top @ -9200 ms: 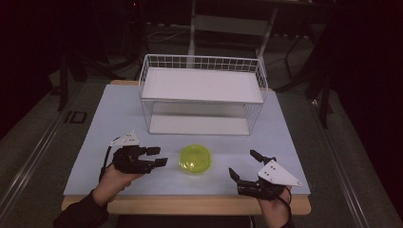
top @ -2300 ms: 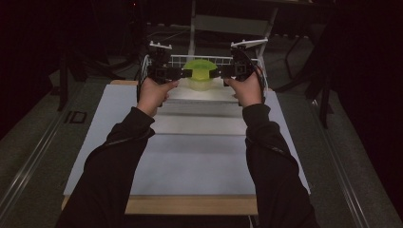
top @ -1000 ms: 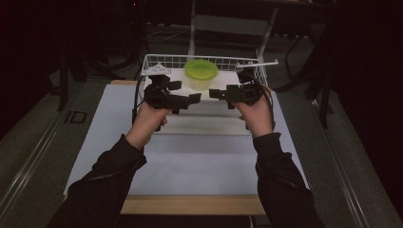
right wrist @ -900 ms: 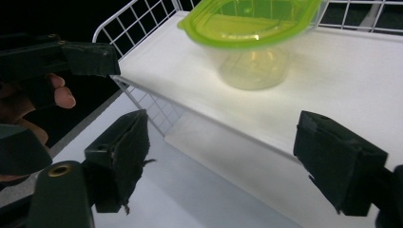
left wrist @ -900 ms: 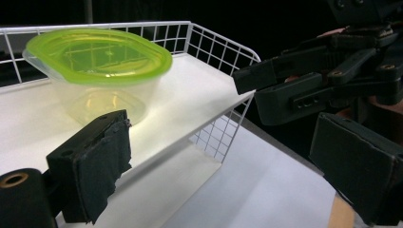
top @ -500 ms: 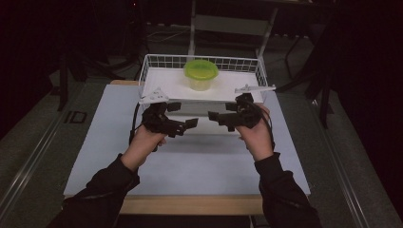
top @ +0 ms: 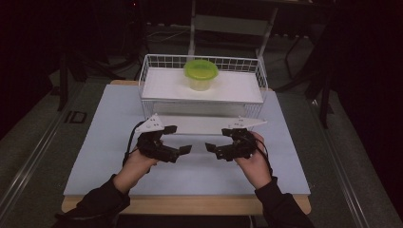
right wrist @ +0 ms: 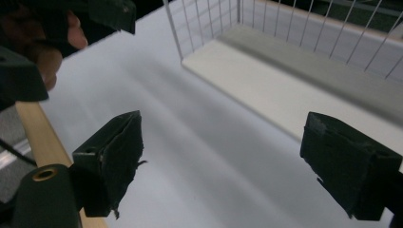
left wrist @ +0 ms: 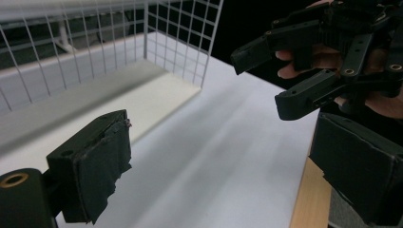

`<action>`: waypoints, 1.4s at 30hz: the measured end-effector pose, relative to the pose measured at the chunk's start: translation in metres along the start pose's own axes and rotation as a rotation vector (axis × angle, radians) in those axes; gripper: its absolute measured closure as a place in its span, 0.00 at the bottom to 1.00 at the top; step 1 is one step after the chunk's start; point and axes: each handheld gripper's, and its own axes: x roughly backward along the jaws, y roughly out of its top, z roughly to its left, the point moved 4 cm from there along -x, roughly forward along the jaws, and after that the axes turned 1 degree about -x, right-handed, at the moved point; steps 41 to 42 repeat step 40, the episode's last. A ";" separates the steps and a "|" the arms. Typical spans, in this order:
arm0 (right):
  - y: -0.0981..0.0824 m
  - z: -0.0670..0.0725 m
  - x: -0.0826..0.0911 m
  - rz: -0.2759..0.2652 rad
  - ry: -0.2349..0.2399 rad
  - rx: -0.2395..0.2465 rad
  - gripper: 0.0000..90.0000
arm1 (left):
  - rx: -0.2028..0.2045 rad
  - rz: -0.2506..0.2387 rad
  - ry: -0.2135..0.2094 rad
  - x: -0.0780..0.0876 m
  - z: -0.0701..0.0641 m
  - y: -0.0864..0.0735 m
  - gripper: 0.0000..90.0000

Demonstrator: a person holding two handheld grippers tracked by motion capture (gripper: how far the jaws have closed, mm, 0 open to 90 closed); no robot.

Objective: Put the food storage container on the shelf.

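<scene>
Closest to us, both hands have pulled right back toward the near side of the bench [top: 95,142], way lower than half a second ago when they were still up by the front of the rack. Our left gripper [top: 183,151] and right gripper [top: 209,147] now hang over the white mat in front of the rack, tips pointing at each other with just a small gap between them. Both sets of jaws are spread wide with nothing in them; in the left gripper view we can see plain mat between our own two black pads [left wrist: 102,166], and the right gripper [left wrist: 285,71] sits across from it with its jaws parted too. Same story in the right gripper view, bare mat between the pads [right wrist: 119,156] and a bit of the left gripper [right wrist: 109,12] up in the corner. Further back, the white wire rack [top: 202,102] hasn't budged. The green lidded container [top: 201,73] sits upright on the rack's top shelf, toward the back and near the middle, same spot as in the last couple of frames. Nine seconds ago it was down on the mat between the grippers, and about two seconds ago both grippers were carrying it up there together.
</scene>
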 end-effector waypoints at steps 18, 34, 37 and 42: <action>-0.069 -0.005 0.003 -0.024 0.012 0.016 0.15 | -0.009 0.070 -0.013 0.003 0.001 -0.064 0.08; -0.086 -0.016 -0.005 0.025 -0.054 0.056 0.15 | -0.023 0.040 0.065 0.008 0.011 -0.081 0.08; -0.086 -0.017 -0.005 0.020 -0.053 0.046 0.15 | -0.015 0.034 0.061 0.008 0.012 -0.081 0.08; -0.087 -0.019 -0.005 0.018 -0.053 0.030 0.15 | -0.016 0.028 0.060 0.009 0.012 -0.080 0.08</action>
